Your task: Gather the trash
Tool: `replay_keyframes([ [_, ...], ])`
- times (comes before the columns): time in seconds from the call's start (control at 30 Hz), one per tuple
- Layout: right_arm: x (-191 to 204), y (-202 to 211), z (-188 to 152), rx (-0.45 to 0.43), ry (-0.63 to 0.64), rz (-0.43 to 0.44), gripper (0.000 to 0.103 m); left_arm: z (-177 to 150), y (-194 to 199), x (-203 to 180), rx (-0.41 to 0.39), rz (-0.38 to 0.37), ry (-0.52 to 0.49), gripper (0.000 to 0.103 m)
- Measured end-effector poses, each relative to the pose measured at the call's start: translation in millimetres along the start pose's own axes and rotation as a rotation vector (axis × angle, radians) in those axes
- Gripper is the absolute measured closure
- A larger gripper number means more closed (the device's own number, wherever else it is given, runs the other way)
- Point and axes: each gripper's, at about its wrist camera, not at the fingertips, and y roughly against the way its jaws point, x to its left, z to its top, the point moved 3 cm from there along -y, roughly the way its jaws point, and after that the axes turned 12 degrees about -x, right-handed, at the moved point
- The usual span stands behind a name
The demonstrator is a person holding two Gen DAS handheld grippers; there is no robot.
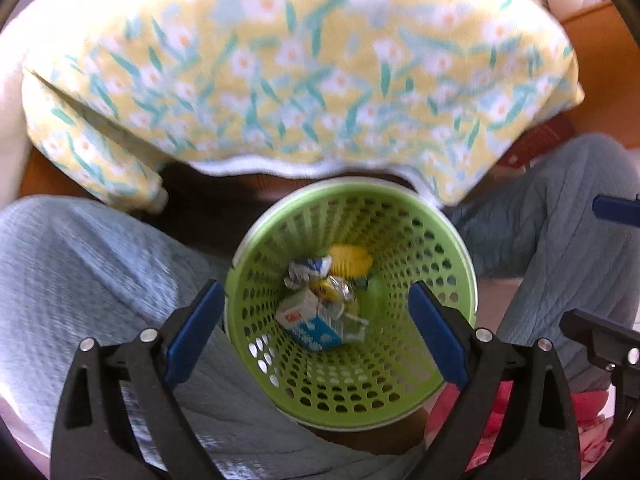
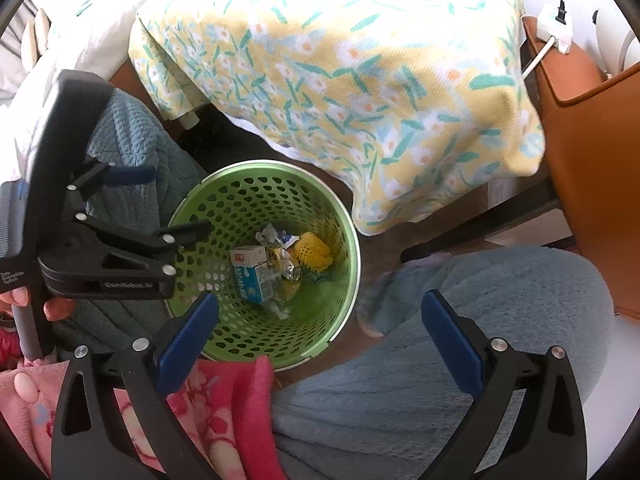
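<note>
A green perforated basket (image 1: 452,240) (image 2: 348,236) stands on the floor between a person's knees. At its bottom lie a blue-and-white carton (image 1: 316,328) (image 2: 252,276), a yellow foam net (image 1: 350,260) (image 2: 314,250) and crumpled wrappers (image 1: 302,274) (image 2: 272,236). My left gripper (image 1: 316,286) (image 2: 172,204) hangs over the basket's mouth, pointing down, open, with nothing between its blue pads. My right gripper (image 2: 320,296) (image 1: 604,268) hovers beside the basket's near right rim, also open and empty.
A yellow flowered blanket (image 1: 300,80) (image 2: 360,80) drapes over the furniture behind the basket. The person's legs in pale blue trousers (image 1: 100,272) (image 2: 480,320) flank it. A pink blanket (image 2: 224,392) lies at its near side. A brown cabinet (image 2: 592,160) carries a power strip (image 2: 554,20).
</note>
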Motion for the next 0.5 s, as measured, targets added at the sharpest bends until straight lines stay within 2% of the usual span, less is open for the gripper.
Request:
replay_keyframes([
  [0.17, 1, 13, 13, -0.055, 0.008, -0.02, 0.003, 29, 34, 11, -0.151, 0.068, -0.001, 0.014],
  [0.23, 2, 18, 20, -0.081, 0.012, -0.026, 0.003, 45, 53, 20, -0.216, 0.102, 0.017, 0.01],
  [0.5, -1, 49, 86, -0.253, 0.0, -0.052, 0.003, 104, 121, 72, -0.421, 0.226, 0.137, 0.008],
])
